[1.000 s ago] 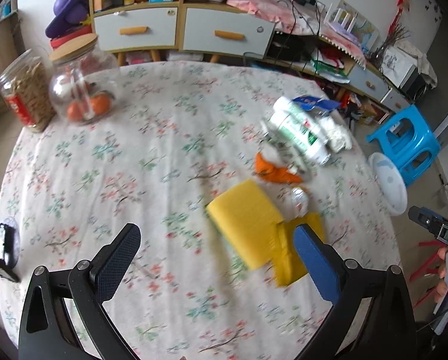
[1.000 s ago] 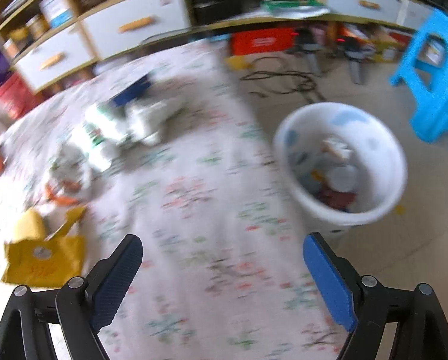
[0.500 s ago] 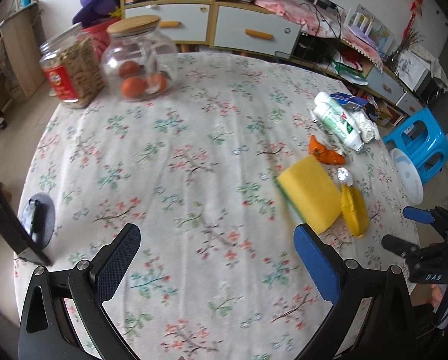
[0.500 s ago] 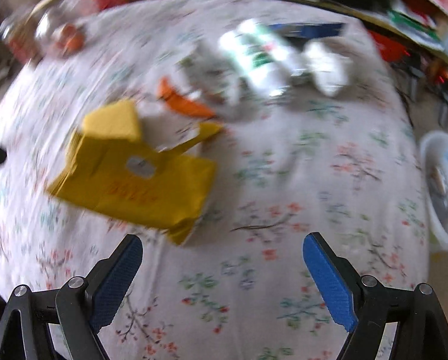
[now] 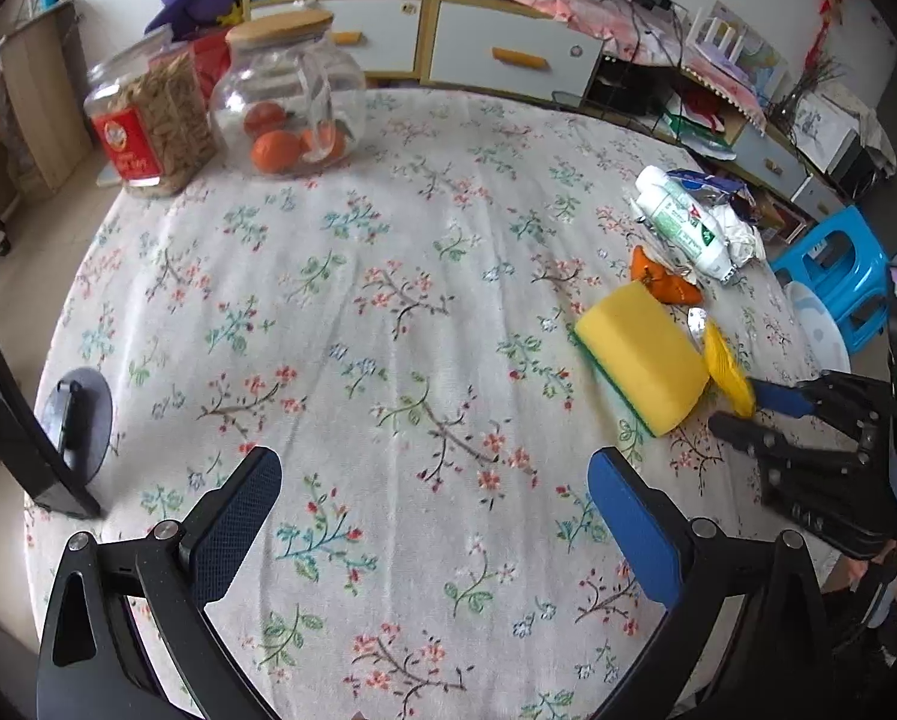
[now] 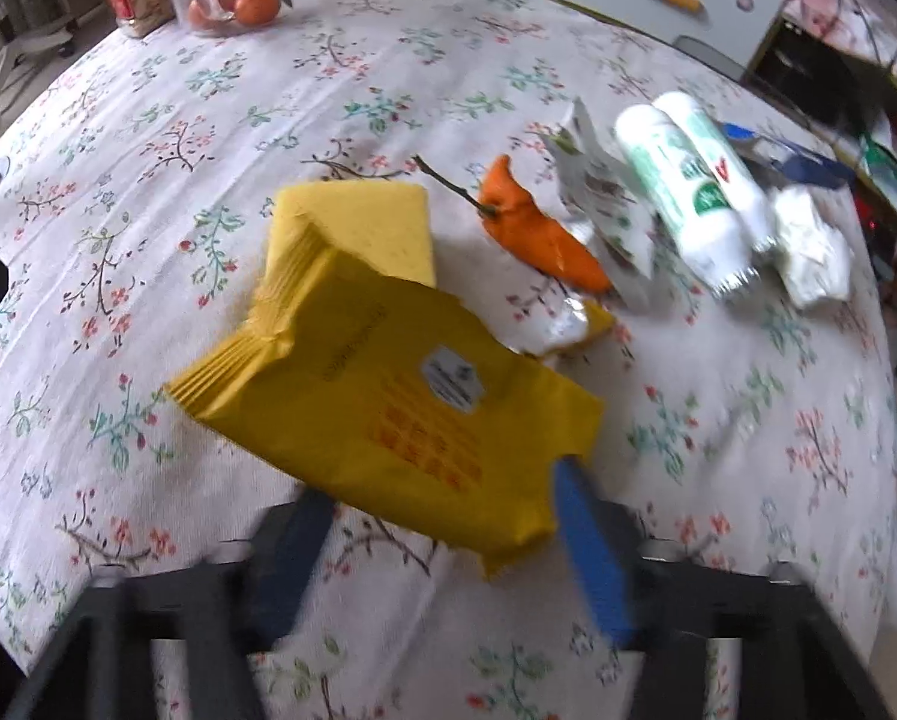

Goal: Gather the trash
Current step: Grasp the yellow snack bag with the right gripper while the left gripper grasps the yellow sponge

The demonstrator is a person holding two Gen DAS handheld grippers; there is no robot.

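My right gripper (image 6: 442, 534) has its jaws around the near edge of the yellow wrapper (image 6: 388, 414), which lies on the floral tablecloth (image 5: 340, 324) against the yellow sponge (image 5: 640, 360) — whether the pads are clenched on it yet I cannot tell through the blur. My left gripper (image 5: 436, 516) hangs released over bare cloth. My worry: the wrapper is thin and crumpled, so a shallow bite could slip off — or I drag the sponge along with it.
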